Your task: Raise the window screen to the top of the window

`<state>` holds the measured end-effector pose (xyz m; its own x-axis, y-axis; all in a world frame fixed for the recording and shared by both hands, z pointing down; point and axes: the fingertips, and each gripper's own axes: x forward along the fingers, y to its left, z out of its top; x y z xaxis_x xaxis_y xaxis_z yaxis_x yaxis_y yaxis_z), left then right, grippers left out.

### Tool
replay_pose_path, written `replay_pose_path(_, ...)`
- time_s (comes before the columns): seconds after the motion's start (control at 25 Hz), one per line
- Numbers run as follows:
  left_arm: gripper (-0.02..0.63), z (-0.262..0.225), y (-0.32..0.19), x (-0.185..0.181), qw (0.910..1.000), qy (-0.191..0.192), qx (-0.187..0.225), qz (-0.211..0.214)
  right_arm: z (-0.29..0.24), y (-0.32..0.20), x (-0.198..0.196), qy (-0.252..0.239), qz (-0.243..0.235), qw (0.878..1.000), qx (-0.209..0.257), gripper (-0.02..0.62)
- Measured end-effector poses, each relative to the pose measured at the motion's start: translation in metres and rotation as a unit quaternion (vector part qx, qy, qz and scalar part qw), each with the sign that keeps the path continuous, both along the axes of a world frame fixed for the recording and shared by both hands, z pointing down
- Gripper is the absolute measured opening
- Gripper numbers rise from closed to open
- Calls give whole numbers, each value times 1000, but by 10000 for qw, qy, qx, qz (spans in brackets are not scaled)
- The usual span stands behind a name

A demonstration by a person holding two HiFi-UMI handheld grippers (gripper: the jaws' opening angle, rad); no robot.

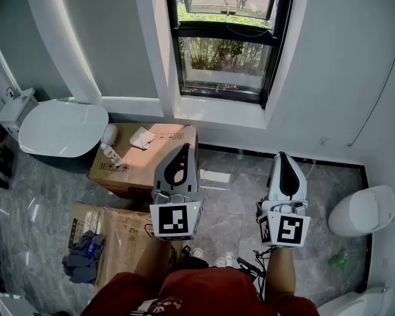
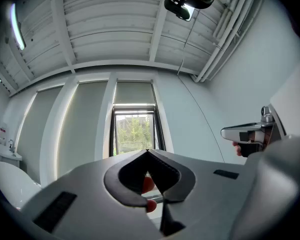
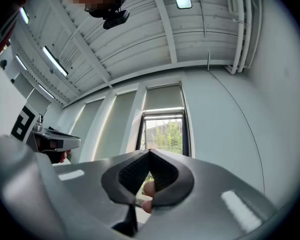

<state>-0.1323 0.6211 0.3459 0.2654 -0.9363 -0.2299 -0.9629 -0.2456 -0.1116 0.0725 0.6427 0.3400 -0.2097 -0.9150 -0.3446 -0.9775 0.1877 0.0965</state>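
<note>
Clearly, the left gripper (image 1: 183, 149) and the right gripper (image 1: 284, 157) were both closed on nothing, well apart from the window screen (image 1: 227, 63) low in the window (image 1: 271, 58) ahead, so one would probably need opening before reaching its lower edge.

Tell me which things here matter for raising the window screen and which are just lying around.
For the job: window; left gripper and right gripper, both with fingers shut.

Lying about: toilet, cardboard box, bottle and crumpled paper on it, grey cloth.
</note>
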Motion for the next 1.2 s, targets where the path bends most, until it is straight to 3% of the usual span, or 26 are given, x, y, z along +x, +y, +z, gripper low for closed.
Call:
replay_pose_path(0.6, 5, 2, 54, 60, 9998, -82, -99, -181, 2, 47, 59, -120, -111, 9999, -4, 9)
replay_pose_path(1.2, 6, 13, 43, 84, 9999, -83, -108, -104, 14, 31, 79, -176, -129, 9998, -39, 9)
